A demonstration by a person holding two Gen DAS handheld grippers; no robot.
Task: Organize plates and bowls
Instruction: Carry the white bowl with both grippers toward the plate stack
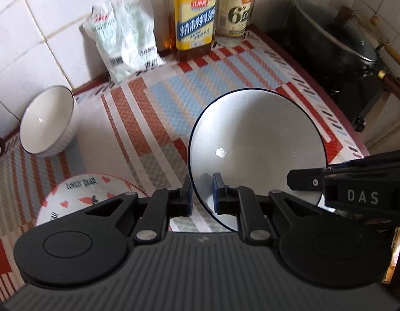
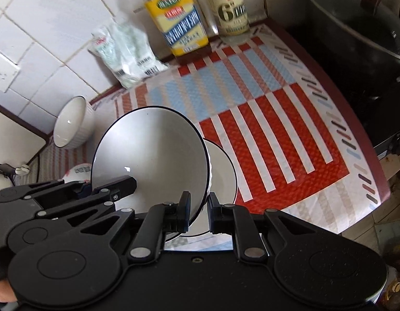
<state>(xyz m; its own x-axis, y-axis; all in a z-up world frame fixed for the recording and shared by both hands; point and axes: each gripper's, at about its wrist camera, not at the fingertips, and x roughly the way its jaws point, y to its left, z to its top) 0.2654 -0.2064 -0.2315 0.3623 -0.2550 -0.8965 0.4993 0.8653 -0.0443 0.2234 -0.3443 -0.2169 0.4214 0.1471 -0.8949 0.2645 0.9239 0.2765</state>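
Gripper-held bowl (image 2: 150,153) above open striped mat (image 2: 277,129).

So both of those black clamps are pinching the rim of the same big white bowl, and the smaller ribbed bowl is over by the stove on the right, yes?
Not quite. Both clamps, the left gripper and the right gripper, do pinch the big white bowl, but the ribbed bowl sits at the far left by the tiled wall, opposite the stove. The left wrist view shows it.

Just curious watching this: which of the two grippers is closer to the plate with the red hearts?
Left. The left gripper grips the black-rimmed bowl right beside the heart plate; the right gripper grips that bowl's far side.
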